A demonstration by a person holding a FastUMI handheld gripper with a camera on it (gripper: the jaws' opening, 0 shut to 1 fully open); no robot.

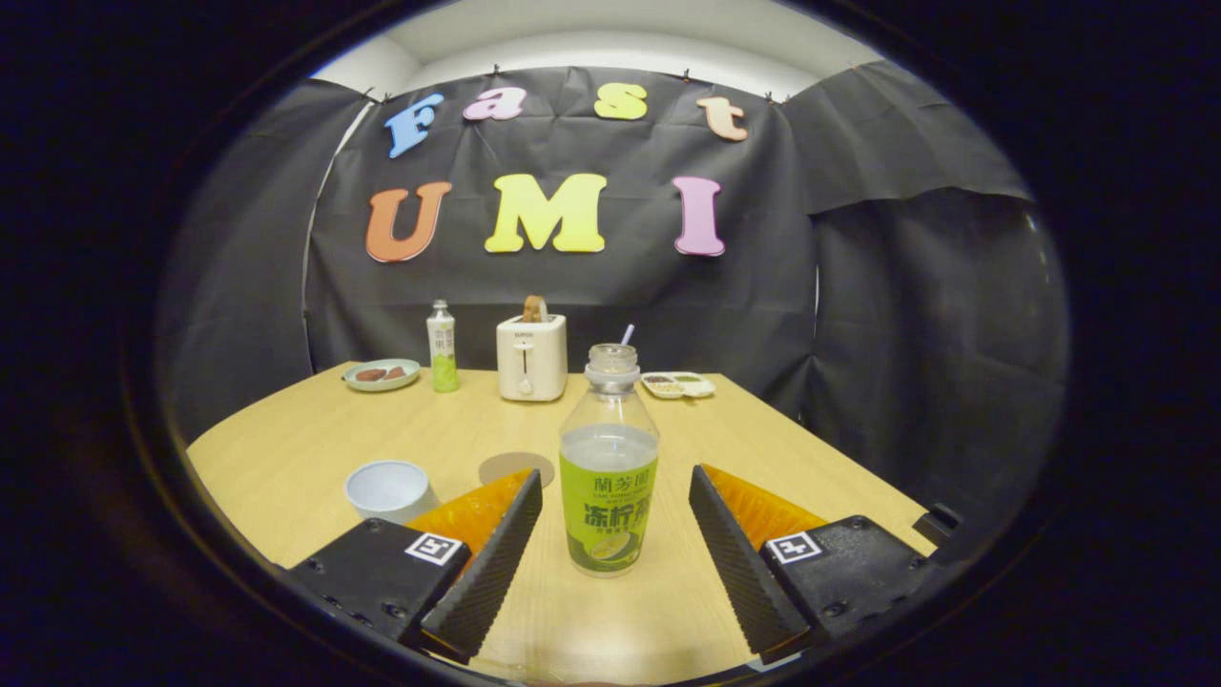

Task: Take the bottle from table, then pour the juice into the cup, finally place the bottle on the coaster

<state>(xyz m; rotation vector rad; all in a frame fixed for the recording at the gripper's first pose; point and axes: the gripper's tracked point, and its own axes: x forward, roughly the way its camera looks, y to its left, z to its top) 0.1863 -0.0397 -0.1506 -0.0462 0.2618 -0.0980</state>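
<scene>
A clear bottle [609, 468] with a green label and no cap stands upright on the wooden table [305, 439], holding pale juice. It sits between my two fingertips, apart from both. My gripper [615, 482] is open, its ridged black fingers [501, 549] spread wide on either side of the bottle. A white cup [388, 489] stands just left of the left finger. A round tan coaster [516, 468] lies flat beyond the left fingertip, partly hidden by it.
At the back of the table stand a white toaster [531, 357] with a slice in it, a second green-labelled bottle [442, 347], a pale green plate [382, 374] with food, and a small divided dish [678, 384]. Black cloth walls close in the booth.
</scene>
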